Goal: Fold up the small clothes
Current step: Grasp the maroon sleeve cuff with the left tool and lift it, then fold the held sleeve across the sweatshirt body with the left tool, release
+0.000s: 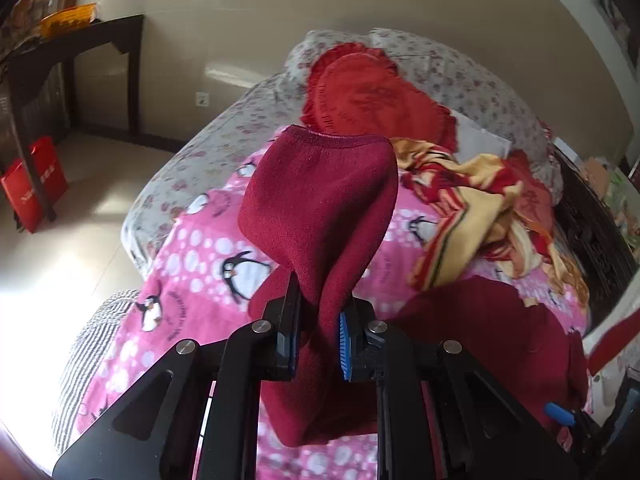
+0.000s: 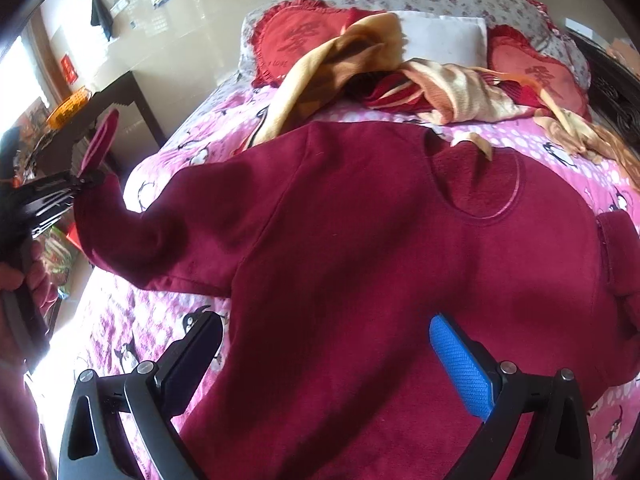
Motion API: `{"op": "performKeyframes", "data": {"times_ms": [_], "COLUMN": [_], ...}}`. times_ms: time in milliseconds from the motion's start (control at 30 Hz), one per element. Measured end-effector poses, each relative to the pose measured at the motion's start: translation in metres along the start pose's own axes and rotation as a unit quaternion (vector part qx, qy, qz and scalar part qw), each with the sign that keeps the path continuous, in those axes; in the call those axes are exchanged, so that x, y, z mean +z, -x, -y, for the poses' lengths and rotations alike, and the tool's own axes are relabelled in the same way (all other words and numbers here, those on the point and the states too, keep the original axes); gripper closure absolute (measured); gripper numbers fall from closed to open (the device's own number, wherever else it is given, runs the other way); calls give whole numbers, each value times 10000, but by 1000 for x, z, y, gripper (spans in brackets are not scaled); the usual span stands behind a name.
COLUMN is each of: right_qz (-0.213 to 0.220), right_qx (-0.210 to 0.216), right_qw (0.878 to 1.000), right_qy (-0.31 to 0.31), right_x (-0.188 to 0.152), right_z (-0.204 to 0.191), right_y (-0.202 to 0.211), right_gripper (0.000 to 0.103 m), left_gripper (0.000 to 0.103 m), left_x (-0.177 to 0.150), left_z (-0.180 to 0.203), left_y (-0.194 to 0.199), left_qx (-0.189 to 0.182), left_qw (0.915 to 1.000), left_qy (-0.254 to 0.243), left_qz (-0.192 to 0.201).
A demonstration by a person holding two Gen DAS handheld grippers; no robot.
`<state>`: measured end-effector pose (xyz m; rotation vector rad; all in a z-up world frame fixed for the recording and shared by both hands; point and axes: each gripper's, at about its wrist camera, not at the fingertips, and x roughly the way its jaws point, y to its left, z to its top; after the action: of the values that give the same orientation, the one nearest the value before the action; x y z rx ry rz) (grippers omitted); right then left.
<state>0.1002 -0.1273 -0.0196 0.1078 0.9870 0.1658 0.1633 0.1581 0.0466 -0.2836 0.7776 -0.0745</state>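
At the far left of the right wrist view a hand holds the left gripper, its jaws clamped on the cuff of the sweater's sleeve — the cuff stands up past the jaws, lifted off the bed. The left wrist view shows the same pinch up close, the left gripper squeezing the dark red cloth. The sweater lies spread flat on the pink penguin blanket (its collar toward the pillows). The right gripper hangs over the sweater's lower body, jaws wide apart — nothing between them. A yellow-and-red cloth lies crumpled beyond the collar.
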Motion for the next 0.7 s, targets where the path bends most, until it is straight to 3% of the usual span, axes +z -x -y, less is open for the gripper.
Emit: {"op": "performKeyframes", "data": {"times_ms": [267, 500, 700], "right_qz": [238, 467, 361], "right_qx": [-266, -647, -740], "right_qw": [9987, 9936, 9898], "right_qy": [-375, -802, -1164], "right_x": [5, 3, -5], "right_z": [44, 103, 150], "right_y": [17, 37, 38], "right_gripper": [0, 0, 0], "left_gripper": [89, 89, 89], "left_x": [-29, -96, -148], "left_z": [118, 197, 233], "left_y": [-3, -41, -71], "left_qx": [-783, -1012, -1039], "left_qw": [9927, 9783, 9631], "left_qy": [-905, -1695, -2298], "left_qz": [-118, -627, -938]}}
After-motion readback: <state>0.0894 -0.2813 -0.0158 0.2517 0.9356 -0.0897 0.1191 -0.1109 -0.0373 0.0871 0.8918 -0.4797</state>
